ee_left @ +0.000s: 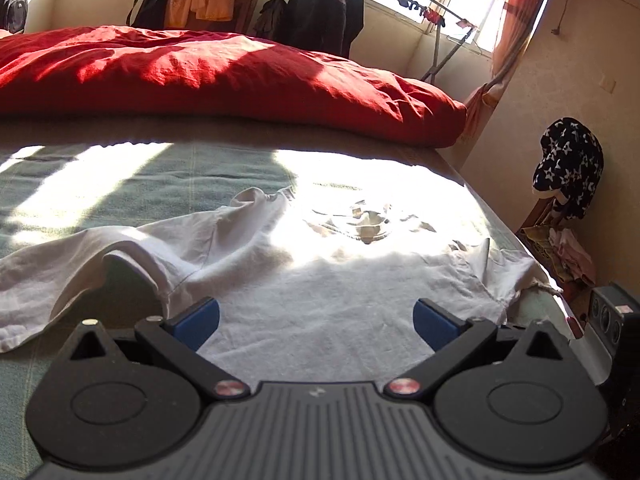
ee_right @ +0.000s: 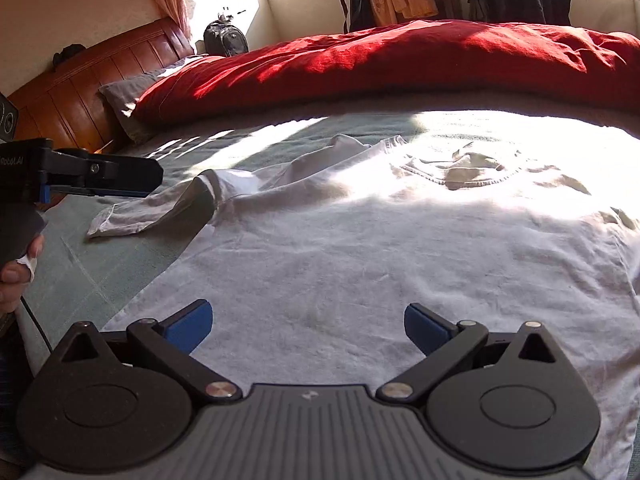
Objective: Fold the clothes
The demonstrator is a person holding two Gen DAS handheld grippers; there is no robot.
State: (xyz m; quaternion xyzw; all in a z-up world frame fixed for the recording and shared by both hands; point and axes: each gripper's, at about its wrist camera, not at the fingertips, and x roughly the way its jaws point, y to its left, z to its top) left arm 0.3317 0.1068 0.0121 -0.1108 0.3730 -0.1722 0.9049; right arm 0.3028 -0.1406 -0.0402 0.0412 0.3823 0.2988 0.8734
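From the left wrist, a white T-shirt point(ee_left: 320, 280) is seen spread flat on the green bed sheet point(ee_left: 100, 184), its collar toward a red duvet point(ee_left: 224, 80); the left hand-held gripper point(ee_left: 316, 322) is held above the shirt's lower part, jaws wide apart, nothing gripped. From the right wrist, the right hand-held gripper point(ee_right: 308, 326) is likewise spread open over the hem, empty, while the left one is glimpsed edge-on near the sleeve point(ee_right: 160, 208).

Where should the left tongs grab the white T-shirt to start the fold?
Take the white T-shirt by its crumpled sleeve, probably from the left side. It lies bunched and raised off the green blanket, so a finger can slip under; the body lies flat.
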